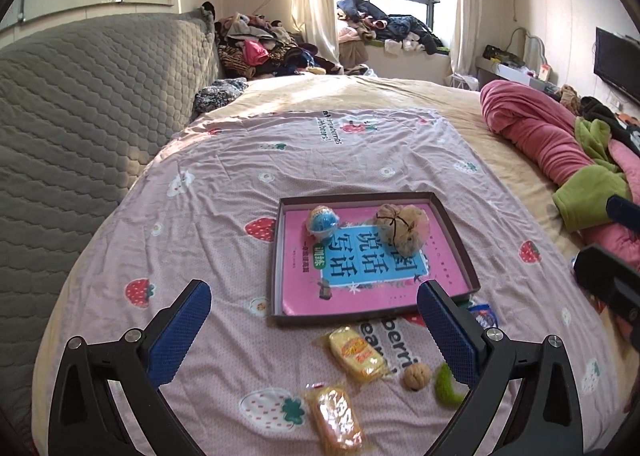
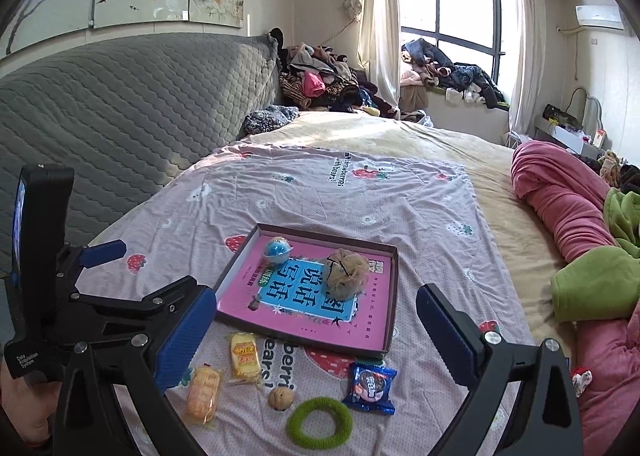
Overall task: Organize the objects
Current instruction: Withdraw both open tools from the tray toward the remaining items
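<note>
nearest the cameras, on the pink strawberry-print sheet (image 2: 400, 208), lies a loose row of five small items, none inside the tray. count: two wrapped snack cakes, one orange cake packet (image 2: 203, 393) at the left end and one yellow cake packet (image 2: 244, 354) just beside it; one walnut (image 2: 281, 398); one green hair ring (image 2: 319, 422) near the walnut, apart from it; one blue cookie packet (image 2: 372, 387) close to the ring's right side, contact not resolvable. left wrist view shows the same two cakes and the walnut, but only an arc of the ring, and the cookie packet is mostly hidden behind a finger.

left gripper (image 1: 314, 332): jaws spread wide, nothing between the blue pads, hovering over the row. right gripper (image 2: 316, 332): jaws likewise wide, nothing held, above the same items. the left gripper's body also appears at the left edge of the right wrist view.

just beyond the row: one shallow dark tray (image 2: 394, 296), its near rim just beside the yellow packet and cookie packet. flat in the tray: one pink book (image 2: 304, 312) with a blue title panel. on the book: one blue and white ball (image 2: 277, 249) toward the far left corner, one beige mesh pouf (image 2: 345, 273) tied with dark cord to its right. the two are apart.

farther: one pink blanket roll (image 2: 560, 196) and green fabric (image 2: 592, 280) at right, one grey quilted headboard (image 2: 120, 96) at left, clothes heaped by the window (image 2: 452, 4).
</note>
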Tool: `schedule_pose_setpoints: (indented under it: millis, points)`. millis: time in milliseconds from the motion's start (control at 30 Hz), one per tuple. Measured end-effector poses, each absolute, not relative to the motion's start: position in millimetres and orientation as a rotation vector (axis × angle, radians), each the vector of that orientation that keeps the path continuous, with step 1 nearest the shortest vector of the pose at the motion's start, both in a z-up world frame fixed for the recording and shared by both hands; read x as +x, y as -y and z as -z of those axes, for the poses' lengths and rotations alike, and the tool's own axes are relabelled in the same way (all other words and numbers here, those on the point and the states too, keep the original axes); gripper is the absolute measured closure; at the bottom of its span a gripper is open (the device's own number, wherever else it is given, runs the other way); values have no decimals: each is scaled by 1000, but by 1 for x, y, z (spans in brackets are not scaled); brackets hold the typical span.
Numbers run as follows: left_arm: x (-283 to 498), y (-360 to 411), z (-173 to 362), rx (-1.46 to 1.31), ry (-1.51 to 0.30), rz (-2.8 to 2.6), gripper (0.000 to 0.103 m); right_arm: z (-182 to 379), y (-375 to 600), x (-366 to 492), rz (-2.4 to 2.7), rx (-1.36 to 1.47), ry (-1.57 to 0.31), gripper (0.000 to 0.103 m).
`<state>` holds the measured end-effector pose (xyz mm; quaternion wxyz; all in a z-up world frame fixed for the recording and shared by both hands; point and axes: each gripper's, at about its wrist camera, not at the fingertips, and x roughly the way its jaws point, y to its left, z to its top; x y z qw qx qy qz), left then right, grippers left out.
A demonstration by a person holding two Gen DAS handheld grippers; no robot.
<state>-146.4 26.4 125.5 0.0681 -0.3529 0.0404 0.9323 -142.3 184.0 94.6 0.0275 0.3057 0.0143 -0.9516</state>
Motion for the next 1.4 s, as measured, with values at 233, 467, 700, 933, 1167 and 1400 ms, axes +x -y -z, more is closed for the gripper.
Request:
schedule_pose_setpoints:
  millis: [233, 467, 700, 933, 1167, 1400]
  points:
    - [-119, -22, -128, -1058, -144, -2809, 0, -97, -181, -120, 2941, 937, -37, 2]
    - [-95, -20, -131, -1026, -160, -2815, 0, -85, -177, -100, 2935, 970, -62, 2]
    - [-78, -20, -121, -1039, -171, -2809, 0, -65, -177, -84, 2921, 1017, -53, 2]
    - [-65, -18, -111, -1044, -152, -2799, 0, -51, -179, -76, 2913, 1046, -34, 2]
    - [-58, -18, -99, -1061, -155, -2796, 0, -39, -176, -69, 2908, 1070, -46, 2]
    - [-51, -19, -85, -1076, -162, -2789, 0, -26, -175, -64, 2915, 1088, -87, 2]
